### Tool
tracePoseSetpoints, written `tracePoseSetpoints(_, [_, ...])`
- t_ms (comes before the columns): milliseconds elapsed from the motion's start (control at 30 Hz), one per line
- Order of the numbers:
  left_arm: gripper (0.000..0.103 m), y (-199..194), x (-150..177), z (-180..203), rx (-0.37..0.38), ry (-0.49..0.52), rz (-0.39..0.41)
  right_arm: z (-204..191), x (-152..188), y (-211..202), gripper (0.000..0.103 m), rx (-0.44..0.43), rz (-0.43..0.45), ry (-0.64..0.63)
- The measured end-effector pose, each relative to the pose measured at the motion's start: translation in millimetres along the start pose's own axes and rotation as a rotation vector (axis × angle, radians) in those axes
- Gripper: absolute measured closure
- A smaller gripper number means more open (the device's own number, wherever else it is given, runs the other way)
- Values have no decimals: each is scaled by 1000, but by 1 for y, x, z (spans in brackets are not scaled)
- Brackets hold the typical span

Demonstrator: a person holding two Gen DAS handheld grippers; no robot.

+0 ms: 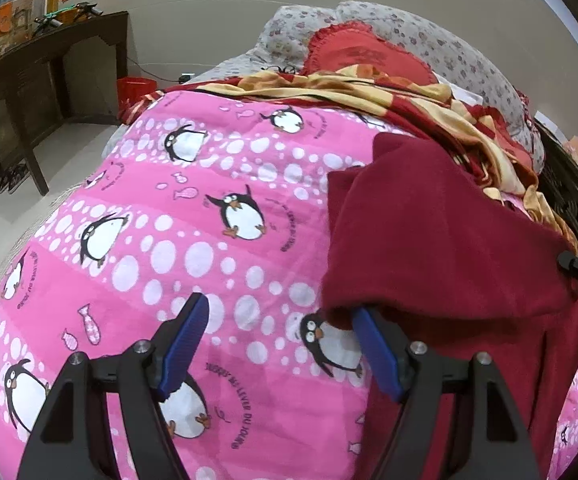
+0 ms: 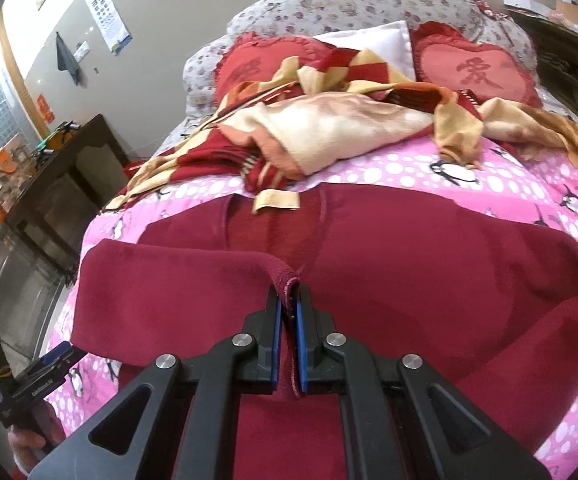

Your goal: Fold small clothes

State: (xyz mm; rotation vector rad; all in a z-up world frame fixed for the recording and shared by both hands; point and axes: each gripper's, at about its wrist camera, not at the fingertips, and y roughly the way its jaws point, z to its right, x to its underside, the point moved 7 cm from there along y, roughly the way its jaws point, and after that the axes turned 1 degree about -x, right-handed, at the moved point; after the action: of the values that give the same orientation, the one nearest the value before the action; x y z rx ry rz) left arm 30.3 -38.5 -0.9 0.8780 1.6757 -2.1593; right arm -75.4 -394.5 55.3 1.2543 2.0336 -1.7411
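Note:
A dark red garment [image 2: 389, 264] lies spread on the pink penguin quilt [image 2: 501, 184]. My right gripper [image 2: 289, 292] is shut on a hemmed edge of it, and that fold is lifted over the rest of the garment. In the left wrist view the same garment [image 1: 441, 240] fills the right side. Its lifted edge drapes over the tip of the right-hand blue pad [image 1: 373, 348]. My left gripper [image 1: 280, 306] stands open over the quilt [image 1: 193, 208], nothing pinched between its fingers. The left gripper [image 2: 49, 364] also shows at the lower left of the right wrist view.
A red-and-yellow checked blanket [image 2: 329, 120] is bunched behind the garment. Behind it are two red heart cushions [image 2: 473, 68] and a floral pillow [image 2: 369, 0]. A dark wooden table [image 1: 37, 80] and a red bucket [image 1: 135, 90] stand left of the bed. A dark bed frame [image 1: 577, 200] runs along the right.

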Motion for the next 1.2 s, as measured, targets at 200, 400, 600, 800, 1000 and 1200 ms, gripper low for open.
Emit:
tracePoseSetpoints(200, [26, 3, 3, 8, 11, 17, -8, 29, -1, -5, 70, 38, -2, 42])
tracePoseSetpoints(400, [26, 3, 7, 18, 27, 41, -20, 43, -6, -9, 70, 73, 12, 46])
tracePoseSetpoints(600, [26, 1, 10, 26, 31, 67, -19, 52, -14, -8, 70, 105, 23, 41])
tracePoseSetpoints(800, [26, -3, 10, 29, 39, 65, -12, 65, -19, -4, 70, 149, 27, 43])
tracePoseSetpoints(1000, [26, -5, 8, 29, 39, 62, -4, 81, -13, 16, 70, 179, -21, 65])
tracePoseSetpoints(1200, [26, -1, 4, 33, 43, 51, -8, 86, -11, 23, 70, 179, -37, 69])
